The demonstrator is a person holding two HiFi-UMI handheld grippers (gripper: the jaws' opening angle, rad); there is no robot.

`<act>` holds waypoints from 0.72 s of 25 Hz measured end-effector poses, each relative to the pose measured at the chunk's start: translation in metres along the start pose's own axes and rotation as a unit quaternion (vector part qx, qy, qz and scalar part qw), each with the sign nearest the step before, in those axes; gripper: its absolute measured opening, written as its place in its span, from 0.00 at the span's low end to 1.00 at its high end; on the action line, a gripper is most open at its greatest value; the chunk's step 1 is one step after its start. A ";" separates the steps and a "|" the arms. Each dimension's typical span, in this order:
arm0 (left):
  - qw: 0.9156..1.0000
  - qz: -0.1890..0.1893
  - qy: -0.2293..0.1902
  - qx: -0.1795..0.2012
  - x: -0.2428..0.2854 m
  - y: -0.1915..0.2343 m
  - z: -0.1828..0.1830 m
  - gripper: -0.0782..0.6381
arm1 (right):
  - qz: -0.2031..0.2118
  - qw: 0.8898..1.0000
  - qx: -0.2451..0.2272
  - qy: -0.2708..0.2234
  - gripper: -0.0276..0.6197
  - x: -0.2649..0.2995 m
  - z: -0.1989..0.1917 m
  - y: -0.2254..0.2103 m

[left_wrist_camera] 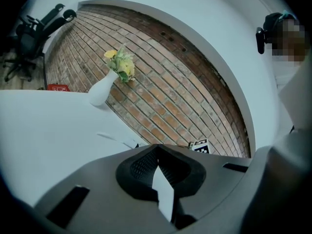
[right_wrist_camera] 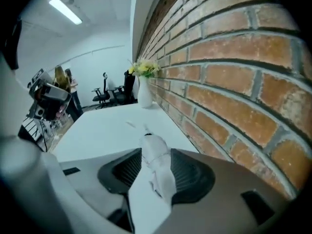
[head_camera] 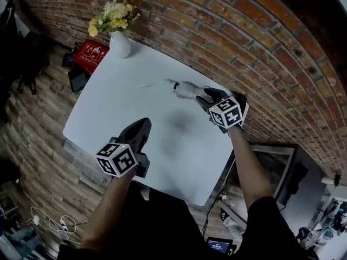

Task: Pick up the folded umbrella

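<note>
The folded umbrella [head_camera: 186, 89], white and grey, lies on the white table [head_camera: 108, 110] close to the brick wall. My right gripper [head_camera: 205, 97] is at its near end, jaws apart. In the right gripper view the umbrella [right_wrist_camera: 158, 175] runs between the two jaws of the right gripper [right_wrist_camera: 156, 155], with a strip of table showing along its left side. My left gripper [head_camera: 142, 125] hovers over the table's near half, well short of the umbrella. Its tips [left_wrist_camera: 157, 152] meet and nothing is between them.
A white vase with yellow flowers [head_camera: 119, 42] stands at the table's far left corner. A thin pale strip [head_camera: 146, 85] lies on the table left of the umbrella. A red box [head_camera: 91, 54] sits on the floor beyond the vase. The brick wall [head_camera: 244, 42] runs along the table's far side.
</note>
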State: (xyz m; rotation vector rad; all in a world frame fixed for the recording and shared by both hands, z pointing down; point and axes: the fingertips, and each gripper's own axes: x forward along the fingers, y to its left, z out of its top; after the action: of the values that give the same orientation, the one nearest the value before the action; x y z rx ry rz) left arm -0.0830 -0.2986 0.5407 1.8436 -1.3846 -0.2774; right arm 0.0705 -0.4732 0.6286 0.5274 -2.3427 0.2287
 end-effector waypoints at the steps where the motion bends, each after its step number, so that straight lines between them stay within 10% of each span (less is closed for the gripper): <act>1: 1.000 0.003 0.001 -0.001 0.001 0.002 -0.002 0.13 | 0.007 1.000 -0.019 0.016 0.34 0.006 -0.004 -0.001; 9: 1.000 0.025 0.006 -0.016 0.008 0.018 -0.013 0.13 | 0.054 0.978 -0.161 0.117 0.50 0.044 -0.027 0.000; 18: 0.998 0.053 0.012 -0.021 -0.002 0.040 -0.008 0.13 | 0.098 0.962 -0.185 0.174 0.51 0.070 -0.046 -0.003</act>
State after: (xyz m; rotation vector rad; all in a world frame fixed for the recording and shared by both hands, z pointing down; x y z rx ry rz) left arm -0.1074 -0.2967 0.5736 1.7278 -1.4436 -0.2278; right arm 0.0534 -0.4836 0.7098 0.0632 -2.0236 -0.0293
